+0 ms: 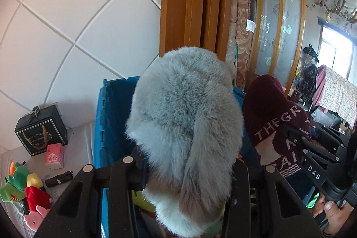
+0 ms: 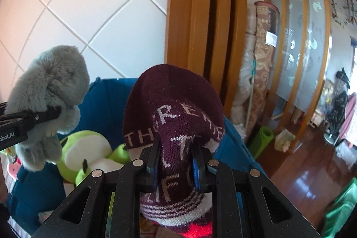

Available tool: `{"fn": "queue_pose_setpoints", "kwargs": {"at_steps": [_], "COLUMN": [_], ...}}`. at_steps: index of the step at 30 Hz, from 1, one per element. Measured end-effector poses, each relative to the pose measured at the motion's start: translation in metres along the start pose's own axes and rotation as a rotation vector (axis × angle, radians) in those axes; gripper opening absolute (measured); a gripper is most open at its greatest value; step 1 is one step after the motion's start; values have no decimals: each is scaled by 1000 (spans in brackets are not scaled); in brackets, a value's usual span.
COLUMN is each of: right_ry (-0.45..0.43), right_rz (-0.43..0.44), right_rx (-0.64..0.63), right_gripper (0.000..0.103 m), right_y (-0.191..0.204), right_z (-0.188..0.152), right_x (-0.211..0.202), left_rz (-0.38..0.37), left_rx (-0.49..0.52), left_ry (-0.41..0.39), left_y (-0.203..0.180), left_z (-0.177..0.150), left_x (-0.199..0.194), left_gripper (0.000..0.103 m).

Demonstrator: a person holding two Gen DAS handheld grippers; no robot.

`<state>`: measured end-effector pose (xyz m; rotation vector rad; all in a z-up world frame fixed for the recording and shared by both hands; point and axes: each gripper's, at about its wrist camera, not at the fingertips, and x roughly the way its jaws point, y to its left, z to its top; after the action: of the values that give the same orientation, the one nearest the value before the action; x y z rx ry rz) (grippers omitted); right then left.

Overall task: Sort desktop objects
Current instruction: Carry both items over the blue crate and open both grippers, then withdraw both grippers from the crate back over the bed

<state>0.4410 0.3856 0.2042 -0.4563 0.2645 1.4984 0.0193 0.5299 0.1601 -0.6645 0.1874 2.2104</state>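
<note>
Left wrist view: the left gripper [image 1: 187, 173] pinches a grey plush [image 1: 185, 115] between its fingers, holding it up over the blue bin [image 1: 107, 117]; the plush hangs clear of the bin floor and hides most of what lies under it. The right wrist view shows the right gripper [image 2: 176, 162] with its blue-padded fingers [image 2: 196, 167] pressed into a maroon sock [image 2: 171, 113] bearing white lettering, likewise raised above the bin [image 2: 232, 139]; the sock stands just beside the plush, apart from it. Inside the bin a green frog toy [image 2: 89, 148] already rests; out on the white table [image 1: 80, 133] there remain a black box [image 1: 41, 131], a pink pack [image 1: 54, 154], a dark umbrella [image 1: 59, 180] and a heap of coloured toys [image 1: 24, 191].

The step in hand looks like the drop: both items carried over the bin, neither let go yet. The next move calls for lowering each gripper a little past the rim and spreading the fingers; the plush fur may cling to the pads, so a slight shake or a wide opening seems wise; the sock, being limp, should fall freely. Afterwards the table items wait to be fetched.
</note>
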Motion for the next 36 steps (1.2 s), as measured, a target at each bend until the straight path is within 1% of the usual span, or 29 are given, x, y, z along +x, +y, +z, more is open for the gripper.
{"fn": "queue_pose_setpoints", "kwargs": {"at_steps": [3, 7, 8, 10, 11, 12, 13, 14, 15, 16, 17, 19, 24, 28, 31, 32, 36], "right_ry": [15, 26, 30, 41, 54, 53, 37, 49, 62, 54, 31, 9, 9, -33, -61, -72, -95], "right_rz": [-12, -39, -43, -54, -62, -60, -65, -82, -89, -93, -115, -150, -225, -265, -288, -290, -236], "right_rx": [4, 3, 5, 5, 6, 11, 14, 12, 7, 2, -11, -54, -141, -181, -179, -170, -127], "right_gripper": [21, 21, 21, 22, 22, 26, 39, 49, 75, 95, 101, 103, 103, 103, 103, 103, 103], "right_y": [-12, -17, -20, -20, -29, -30, -31, -32, -30, -28, -25, -17, 0, 6, 7, 5, -4], "right_z": [-5, -13, -14, -18, -17, -16, -15, -15, -14, -13, -13, -15, -18, -21, -22, -21, -21], "right_x": [5, 14, 19, 26, 38, 37, 37, 38, 41, 40, 37, 35, 40, 35, 33, 32, 27], "left_rz": [12, 40, 55, 77, 87, 94, 99, 103, 103, 101, 101, 100, 88, 118, 137, 142, 156], "left_rx": [17, 29, 37, 51, 59, 65, 66, 66, 65, 64, 62, 60, 39, 32, 13, 5, -39], "left_ry": [24, 47, 48, 41, 37, 32, 26, 23, 19, 18, 17, 9, -13, -54, -81, -89, -122], "left_y": [-11, -20, -21, -23, -24, -25, -25, -25, -25, -24, -23, -22, -12, -2, 9, 12, 34], "left_z": [-2, -3, -4, -3, -3, -3, -4, -3, -4, -4, -4, -7, -17, -24, -32, -33, -48], "left_x": [15, 26, 27, 26, 25, 24, 22, 20, 18, 16, 14, 8, -15, -35, -50, -54, -72], "left_gripper": [39, 44, 46, 56, 60, 68, 73, 75, 77, 77, 77, 77, 77, 77, 77, 77, 77]}}
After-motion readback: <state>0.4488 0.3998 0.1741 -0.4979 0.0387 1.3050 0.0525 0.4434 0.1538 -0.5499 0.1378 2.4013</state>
